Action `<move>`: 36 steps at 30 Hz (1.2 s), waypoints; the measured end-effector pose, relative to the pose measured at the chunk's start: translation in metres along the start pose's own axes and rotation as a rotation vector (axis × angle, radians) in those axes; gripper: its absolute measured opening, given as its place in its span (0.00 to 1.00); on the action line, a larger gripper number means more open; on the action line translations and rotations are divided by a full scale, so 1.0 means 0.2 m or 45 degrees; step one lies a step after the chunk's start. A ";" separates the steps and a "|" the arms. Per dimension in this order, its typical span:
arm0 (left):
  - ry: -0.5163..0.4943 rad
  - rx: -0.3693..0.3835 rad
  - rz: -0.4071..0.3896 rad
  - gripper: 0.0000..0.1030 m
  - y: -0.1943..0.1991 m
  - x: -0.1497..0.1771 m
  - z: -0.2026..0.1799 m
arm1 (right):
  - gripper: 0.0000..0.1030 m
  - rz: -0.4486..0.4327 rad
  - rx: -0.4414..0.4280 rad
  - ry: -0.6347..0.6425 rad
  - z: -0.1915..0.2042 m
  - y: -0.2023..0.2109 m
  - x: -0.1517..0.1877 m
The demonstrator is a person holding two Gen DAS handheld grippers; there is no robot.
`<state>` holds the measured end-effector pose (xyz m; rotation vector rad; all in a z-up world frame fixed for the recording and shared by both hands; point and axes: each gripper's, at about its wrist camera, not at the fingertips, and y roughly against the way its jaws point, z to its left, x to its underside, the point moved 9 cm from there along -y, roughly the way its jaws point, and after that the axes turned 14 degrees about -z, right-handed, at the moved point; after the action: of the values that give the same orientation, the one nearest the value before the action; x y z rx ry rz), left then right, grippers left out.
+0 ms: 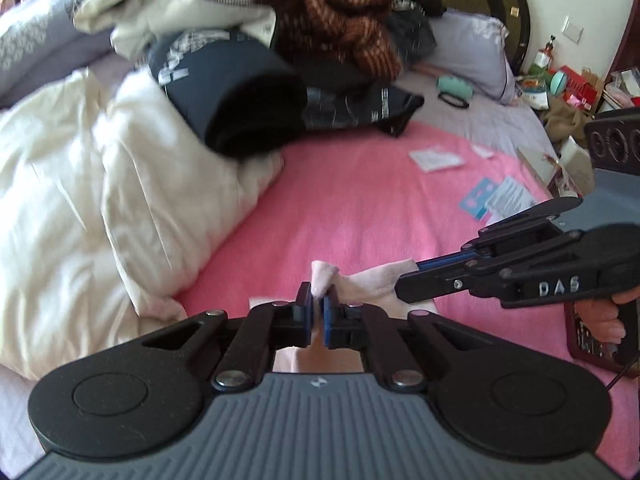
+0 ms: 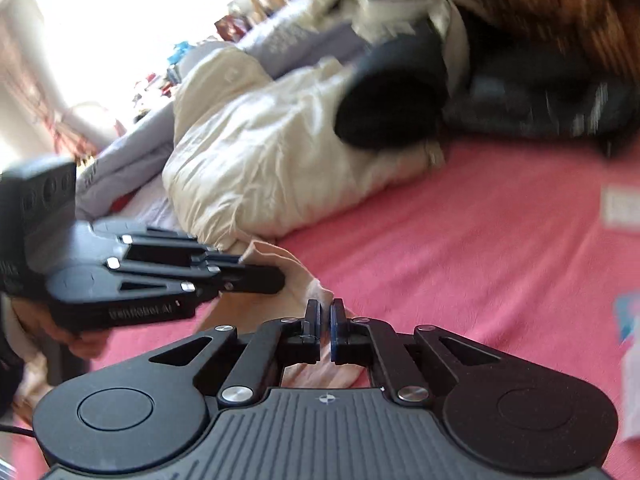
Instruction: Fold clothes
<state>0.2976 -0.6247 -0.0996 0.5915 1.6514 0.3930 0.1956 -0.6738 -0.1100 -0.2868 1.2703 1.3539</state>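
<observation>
Nearest to me, my left gripper (image 1: 318, 303) has its blue pads pinched together on a bunched end of the small pale pink cloth garment (image 1: 360, 282), a nub of fabric poking up just above the jaws. My right gripper (image 2: 325, 316) sits on the same garment's other end; its jaws are drawn almost together with only a thin slit between them, and the cloth lies under and just ahead of the tips, though I cannot tell from the blur whether fabric is actually caught there. Each gripper shows in the other's view, coming in from the side and touching the garment. The garment rests on the flat pink bedsheet (image 1: 360, 208) between the two tools. Beyond my left gripper, to its left, lies a rumpled cream quilt (image 1: 80, 200), with a dark rolled garment with white lettering (image 1: 228, 96) resting on it. Farther back a red-brown plaid blanket (image 1: 332, 16) is heaped, and ahead to the right some scattered paper cards (image 1: 436, 158) lie on the sheet.
</observation>
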 end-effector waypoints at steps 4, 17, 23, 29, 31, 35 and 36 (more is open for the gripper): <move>0.012 -0.110 0.142 0.02 -0.13 0.16 0.11 | 0.06 0.083 0.045 0.171 0.00 -0.13 0.14; 0.009 -0.230 0.067 0.02 -0.19 0.06 0.16 | 0.05 0.000 0.140 0.208 -0.08 -0.19 0.04; 0.234 -0.325 0.002 0.04 -0.16 -0.01 0.27 | 0.46 0.096 -0.071 -0.433 -0.30 -0.11 0.03; 0.188 -0.317 -0.033 0.21 -0.03 -0.09 0.21 | 0.62 0.118 -0.087 -0.415 -0.30 -0.03 0.09; 0.139 -0.304 -0.029 0.26 0.05 -0.08 0.14 | 0.62 0.131 -0.088 -0.325 -0.23 -0.02 0.08; 0.035 -0.242 0.051 0.37 0.18 0.03 -0.03 | 0.61 0.211 -0.188 -0.350 -0.12 0.00 0.15; 0.025 -0.224 0.077 0.37 0.21 0.06 -0.07 | 0.58 0.215 -0.181 -0.369 -0.11 0.01 0.17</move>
<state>0.2898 -0.5828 -0.0843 0.5079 1.6008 0.5834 0.1734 -0.6712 -0.1431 -0.0771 0.9747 1.5705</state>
